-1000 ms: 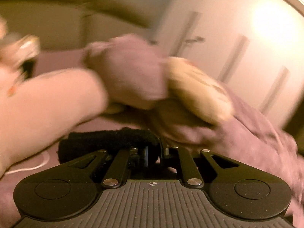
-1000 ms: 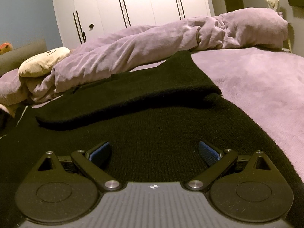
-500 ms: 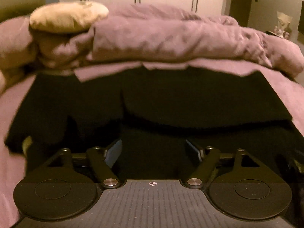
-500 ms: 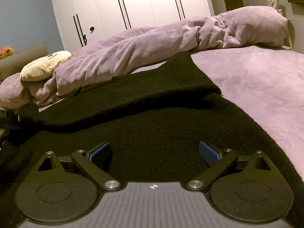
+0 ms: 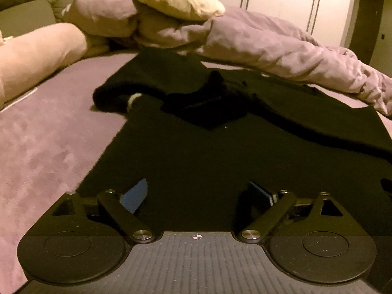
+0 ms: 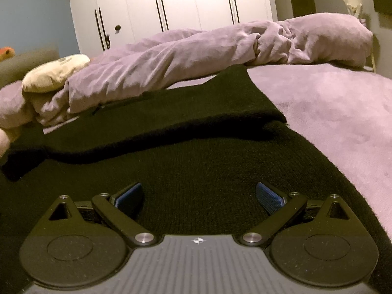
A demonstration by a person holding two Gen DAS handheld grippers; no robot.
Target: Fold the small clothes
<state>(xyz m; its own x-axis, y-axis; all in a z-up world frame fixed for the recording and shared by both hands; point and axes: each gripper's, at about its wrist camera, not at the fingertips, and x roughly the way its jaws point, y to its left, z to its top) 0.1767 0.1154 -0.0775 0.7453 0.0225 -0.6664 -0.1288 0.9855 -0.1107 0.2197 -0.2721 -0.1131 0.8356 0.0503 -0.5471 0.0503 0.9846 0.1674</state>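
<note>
Before you: bed [image 6: 343,112] with mauve plush cover. On it: black knit garment [image 5: 196,152], spread flat, one sleeve folded across its body; bunched mauve duvet [image 6: 196,56] along the far edge; cream cushion [image 5: 176,0] resting atop the duvet

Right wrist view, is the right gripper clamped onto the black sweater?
No, the right gripper stands open above the black sweater, its blue pads wide apart with nothing pinched.
</note>
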